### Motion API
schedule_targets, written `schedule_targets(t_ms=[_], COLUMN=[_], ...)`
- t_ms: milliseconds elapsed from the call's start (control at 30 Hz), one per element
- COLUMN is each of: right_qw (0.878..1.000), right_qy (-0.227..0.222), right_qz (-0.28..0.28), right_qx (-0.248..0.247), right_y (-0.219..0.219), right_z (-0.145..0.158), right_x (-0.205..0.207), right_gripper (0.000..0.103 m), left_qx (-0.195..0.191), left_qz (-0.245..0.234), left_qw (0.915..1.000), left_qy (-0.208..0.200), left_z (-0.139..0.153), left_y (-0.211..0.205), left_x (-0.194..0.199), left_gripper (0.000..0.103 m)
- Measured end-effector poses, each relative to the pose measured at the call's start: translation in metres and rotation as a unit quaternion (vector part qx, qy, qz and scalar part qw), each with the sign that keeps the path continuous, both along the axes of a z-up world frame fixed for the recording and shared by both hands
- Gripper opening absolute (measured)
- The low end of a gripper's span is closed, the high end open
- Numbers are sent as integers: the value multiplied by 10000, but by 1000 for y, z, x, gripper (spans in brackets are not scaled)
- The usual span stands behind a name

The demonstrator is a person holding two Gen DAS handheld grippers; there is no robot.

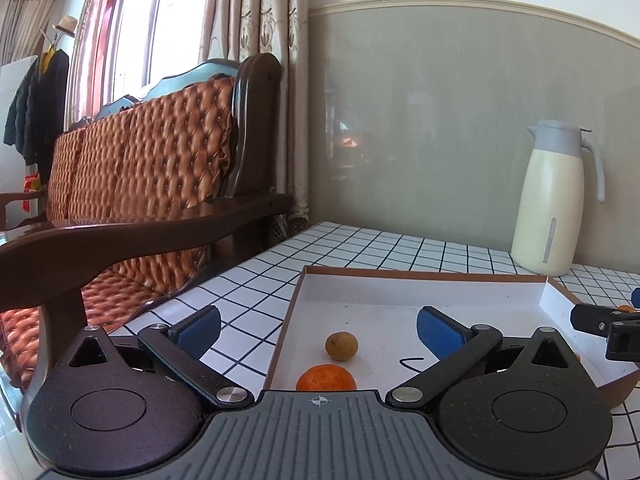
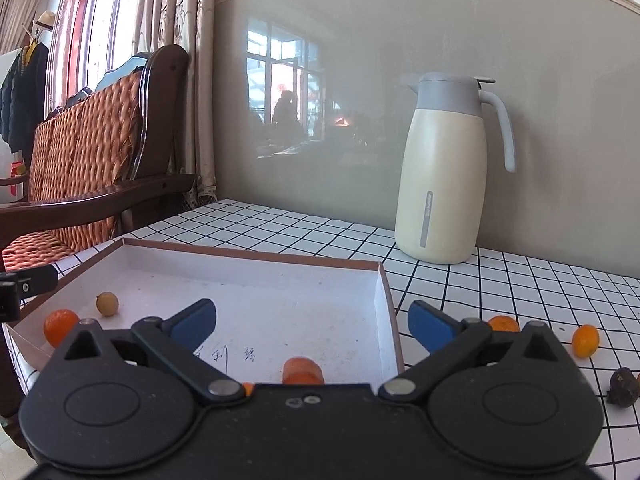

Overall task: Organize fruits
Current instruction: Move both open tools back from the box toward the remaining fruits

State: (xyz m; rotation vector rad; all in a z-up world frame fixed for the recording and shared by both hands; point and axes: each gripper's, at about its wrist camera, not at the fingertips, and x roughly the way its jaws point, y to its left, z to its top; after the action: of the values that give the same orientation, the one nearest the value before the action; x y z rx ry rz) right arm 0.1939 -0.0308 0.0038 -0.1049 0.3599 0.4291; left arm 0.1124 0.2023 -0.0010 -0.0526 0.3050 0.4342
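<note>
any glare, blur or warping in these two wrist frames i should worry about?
Left wrist view: window blown out, fisheye bends the wall trim, dark corners; fruit in the box stays sharp. Right wrist view: glossy wall mirrors a bright window, jug leans from distortion, orange piece by the tool looks smeared.
</note>
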Motion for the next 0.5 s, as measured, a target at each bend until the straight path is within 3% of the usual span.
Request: schedule_targets(t_ms=[500], right_qw=[9992], right_qy=[-378], right_qz=[-36], right_qx=[-154], right_y=[-32], right_z=[16], right_x=[-32], right_gripper=[97], left_qx=[-119], left_qz=[-408], left_qw=[9986], left_qy=[-301], left_z=[17], left_y=[-38], left_x=[-15], left_gripper=[103])
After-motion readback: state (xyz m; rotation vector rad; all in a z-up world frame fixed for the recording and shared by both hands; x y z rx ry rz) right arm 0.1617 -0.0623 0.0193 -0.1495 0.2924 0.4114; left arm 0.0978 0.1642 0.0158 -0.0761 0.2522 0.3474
